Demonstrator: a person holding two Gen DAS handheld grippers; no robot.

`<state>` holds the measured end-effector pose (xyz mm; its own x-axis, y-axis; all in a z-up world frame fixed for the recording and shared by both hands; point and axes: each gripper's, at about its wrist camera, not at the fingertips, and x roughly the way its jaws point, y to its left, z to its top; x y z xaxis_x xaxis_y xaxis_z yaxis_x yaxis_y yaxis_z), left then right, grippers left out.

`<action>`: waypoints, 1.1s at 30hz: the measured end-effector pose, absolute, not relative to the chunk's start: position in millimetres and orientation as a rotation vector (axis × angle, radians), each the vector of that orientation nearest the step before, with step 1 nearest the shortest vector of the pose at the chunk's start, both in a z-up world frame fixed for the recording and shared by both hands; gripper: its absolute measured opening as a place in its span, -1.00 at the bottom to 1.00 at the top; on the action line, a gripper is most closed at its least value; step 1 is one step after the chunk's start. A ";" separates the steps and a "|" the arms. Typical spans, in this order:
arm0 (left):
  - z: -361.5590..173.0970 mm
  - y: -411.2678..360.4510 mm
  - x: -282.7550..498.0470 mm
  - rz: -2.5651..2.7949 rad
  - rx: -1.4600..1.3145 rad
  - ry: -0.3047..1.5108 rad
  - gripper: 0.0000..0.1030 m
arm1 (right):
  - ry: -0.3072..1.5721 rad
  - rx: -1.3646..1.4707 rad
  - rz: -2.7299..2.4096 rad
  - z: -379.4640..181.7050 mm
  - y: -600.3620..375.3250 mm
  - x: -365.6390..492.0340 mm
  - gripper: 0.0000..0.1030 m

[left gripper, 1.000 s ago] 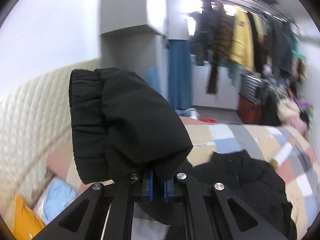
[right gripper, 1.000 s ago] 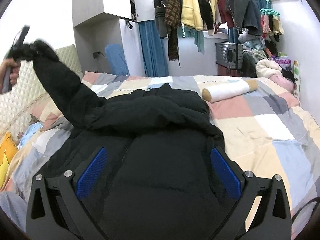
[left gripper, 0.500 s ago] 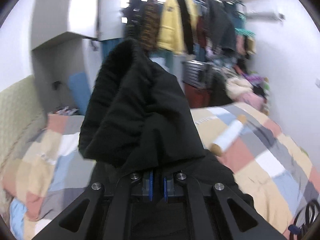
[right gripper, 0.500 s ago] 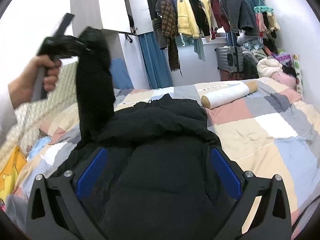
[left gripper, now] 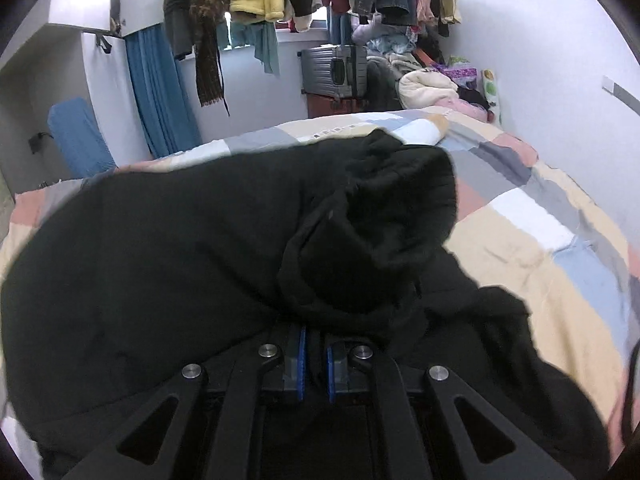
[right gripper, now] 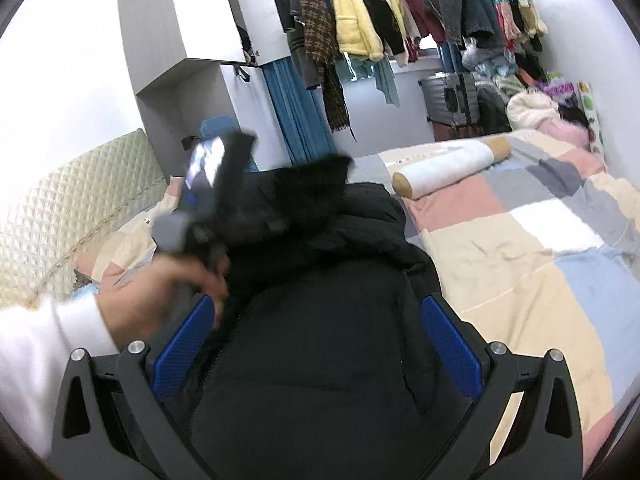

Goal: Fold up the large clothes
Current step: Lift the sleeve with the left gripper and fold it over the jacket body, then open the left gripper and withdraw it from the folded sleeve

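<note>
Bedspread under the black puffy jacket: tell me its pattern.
The bedspread is a patchwork of pink, grey, beige, white and light-blue blocks; right wrist view shows it best.

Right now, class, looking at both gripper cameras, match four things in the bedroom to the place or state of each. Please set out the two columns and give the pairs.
Things:
1. left gripper
2. right gripper
3. bolster pillow
4. yellow fleece jacket

Place or state:
A. hanging from the rail
B. open above the black padded jacket
C. lying on the patchwork quilt
D. shut on the jacket's sleeve

Pairs: 1-D, 2-B, 3-C, 4-A
</note>
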<state>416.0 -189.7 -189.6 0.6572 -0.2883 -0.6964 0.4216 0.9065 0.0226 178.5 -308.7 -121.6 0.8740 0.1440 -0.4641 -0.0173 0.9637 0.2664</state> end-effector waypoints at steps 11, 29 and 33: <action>-170.6 -178.2 393.6 -0.364 0.174 0.770 -0.67 | 0.506 0.296 0.041 -128.6 -322.1 177.9 0.99; -116.5 -49.0 226.7 -0.339 0.029 0.651 0.56 | 0.502 0.160 0.043 -113.3 -276.2 156.1 0.99; -109.6 -23.5 194.3 -0.306 -0.003 0.596 0.56 | 0.495 0.129 0.060 -106.6 -263.1 144.8 0.99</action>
<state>194.3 -23.5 -109.6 0.7842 -0.2843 -0.5516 0.2824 0.9550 -0.0906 144.8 -263.1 -106.6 0.8786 0.0885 -0.4693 -0.0261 0.9901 0.1378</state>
